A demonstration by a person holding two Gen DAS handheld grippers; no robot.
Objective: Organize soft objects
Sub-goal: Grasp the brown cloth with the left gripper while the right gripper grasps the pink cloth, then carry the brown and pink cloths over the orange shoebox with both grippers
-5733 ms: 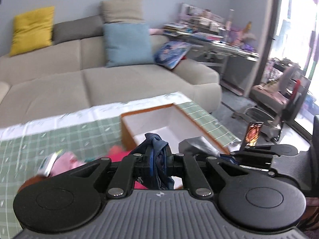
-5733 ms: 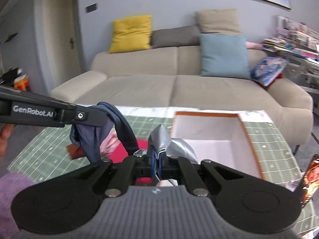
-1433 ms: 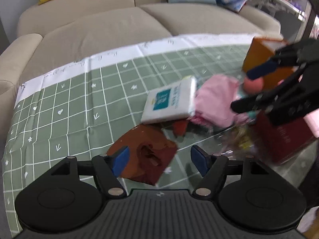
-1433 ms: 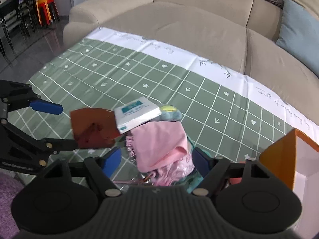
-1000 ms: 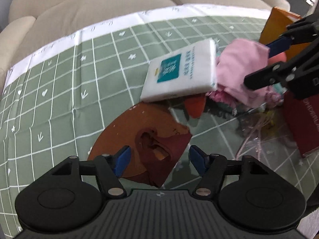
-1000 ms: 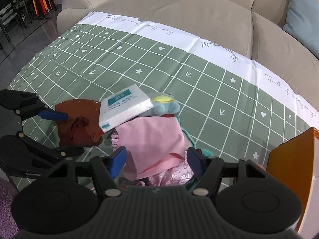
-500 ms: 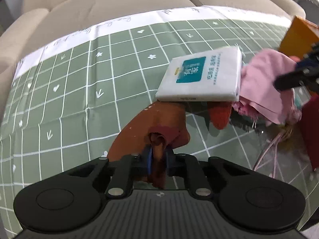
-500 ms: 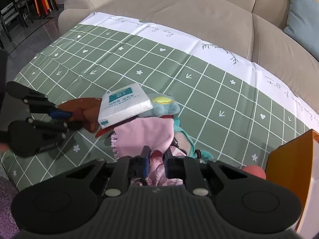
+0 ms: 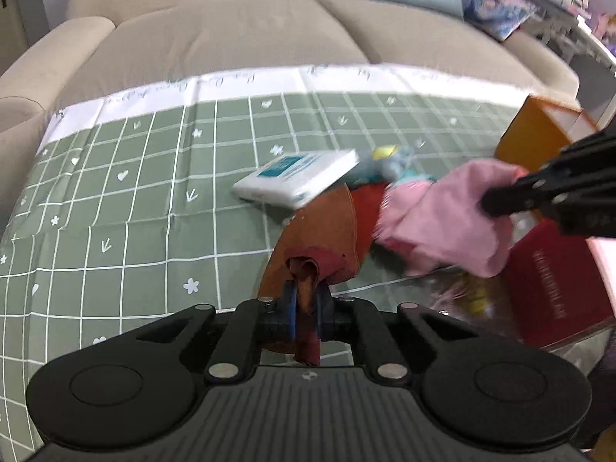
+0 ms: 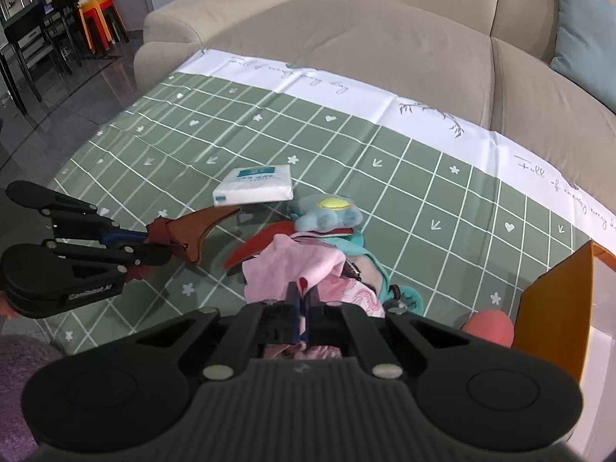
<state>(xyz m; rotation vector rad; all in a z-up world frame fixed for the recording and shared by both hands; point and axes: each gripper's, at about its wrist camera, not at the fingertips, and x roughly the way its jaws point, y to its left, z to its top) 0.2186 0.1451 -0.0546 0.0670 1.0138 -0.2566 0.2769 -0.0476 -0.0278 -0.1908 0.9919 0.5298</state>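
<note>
The bench cloth (image 10: 385, 177) is sage green with a white grid, small white hearts, flowers and arrows, and a white border bearing grey script. On it lie a white tissue pack (image 10: 254, 186) with a teal label, a rust-brown cloth (image 9: 319, 231), a pale pink cloth (image 9: 446, 211), a grey-blue plush toy (image 10: 327, 213) with a yellow patch, a dark red book (image 9: 554, 281) and an orange box (image 10: 558, 300). Behind stands a beige sofa (image 10: 385, 38) with a light blue cushion (image 10: 589, 30).

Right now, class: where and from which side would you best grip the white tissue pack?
Probably grip the white tissue pack across its thin edges, from above on its open far-left side. It is flat and tilted, one end propped on the pile beside the blue plush toy.
</note>
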